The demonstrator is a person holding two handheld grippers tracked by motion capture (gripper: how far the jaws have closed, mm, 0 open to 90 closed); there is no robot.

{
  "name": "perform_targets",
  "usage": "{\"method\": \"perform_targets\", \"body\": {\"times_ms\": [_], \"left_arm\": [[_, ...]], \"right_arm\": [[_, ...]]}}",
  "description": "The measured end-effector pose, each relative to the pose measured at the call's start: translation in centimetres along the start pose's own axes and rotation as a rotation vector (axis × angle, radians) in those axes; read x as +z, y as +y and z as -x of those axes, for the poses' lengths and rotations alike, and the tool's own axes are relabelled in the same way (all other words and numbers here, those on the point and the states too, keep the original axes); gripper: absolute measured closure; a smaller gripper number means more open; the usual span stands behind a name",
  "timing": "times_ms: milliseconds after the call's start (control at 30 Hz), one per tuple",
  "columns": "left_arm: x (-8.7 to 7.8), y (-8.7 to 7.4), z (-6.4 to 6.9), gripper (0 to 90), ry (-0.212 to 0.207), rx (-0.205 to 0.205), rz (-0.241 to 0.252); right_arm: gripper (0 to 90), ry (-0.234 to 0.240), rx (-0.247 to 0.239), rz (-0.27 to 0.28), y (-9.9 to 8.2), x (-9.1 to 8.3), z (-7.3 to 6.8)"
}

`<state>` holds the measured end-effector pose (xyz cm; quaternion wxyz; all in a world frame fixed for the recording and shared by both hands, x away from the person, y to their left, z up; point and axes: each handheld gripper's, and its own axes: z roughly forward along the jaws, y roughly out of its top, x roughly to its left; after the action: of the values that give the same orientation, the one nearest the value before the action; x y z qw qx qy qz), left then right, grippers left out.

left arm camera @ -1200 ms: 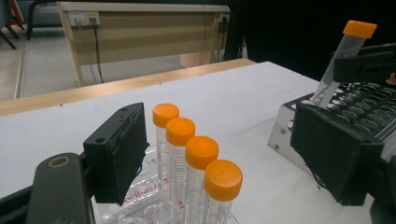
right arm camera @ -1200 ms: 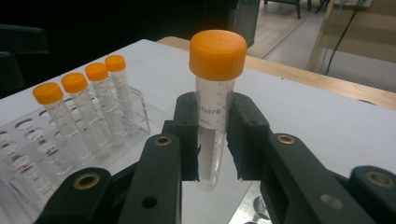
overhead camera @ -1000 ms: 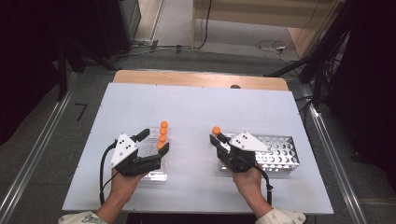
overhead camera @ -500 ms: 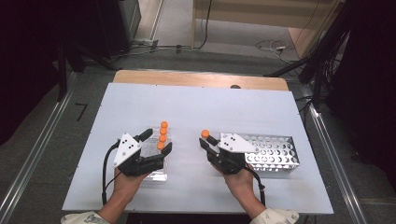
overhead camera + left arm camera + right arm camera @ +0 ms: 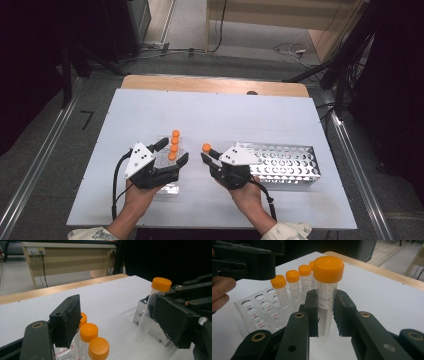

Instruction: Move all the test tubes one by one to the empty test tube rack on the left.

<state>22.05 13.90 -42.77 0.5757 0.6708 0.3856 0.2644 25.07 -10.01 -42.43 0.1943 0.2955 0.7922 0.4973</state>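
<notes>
At the left of the high view, the left gripper (image 5: 172, 152) is held low over the clear rack (image 5: 167, 172), which rests on the white table (image 5: 250, 115); its jaws are spread to either side of the rack's row of orange-capped tubes (image 5: 174, 145), and nothing is pressed between them; they have just been closing a little; in the left gripper view the pad at the left is seen just beside three orange caps (image 5: 91, 336), without a grip on any of them. Near the middle of the table, between the two racks, the right gripper (image 5: 209, 157) is found; its jaws are clamped on a single tube (image 5: 327, 290), which is held upright, clear of the table, with its orange cap well above the pads; in the right gripper view the printed scale on the tube is seen between the pads, and the clear rack with its four standing tubes lies just behind. At the right, the perforated metal rack (image 5: 285, 162) is set on the table, directly beside the right hand (image 5: 247, 197).
</notes>
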Motion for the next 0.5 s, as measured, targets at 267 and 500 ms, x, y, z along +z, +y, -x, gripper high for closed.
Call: {"method": "perform_targets", "body": {"times_ms": [267,500], "left_arm": [[0.5,0.0,0.7,31.7,-0.073,0.011,-0.009],[0.9,0.0,1.1,48.6,-0.174,0.02,-0.03]], "right_arm": [[72.0,0.04,-0.025,-0.027,-0.1,0.9,-1.2],[72.0,0.066,-0.047,-0.044,-0.2,1.3,-1.9]]}}
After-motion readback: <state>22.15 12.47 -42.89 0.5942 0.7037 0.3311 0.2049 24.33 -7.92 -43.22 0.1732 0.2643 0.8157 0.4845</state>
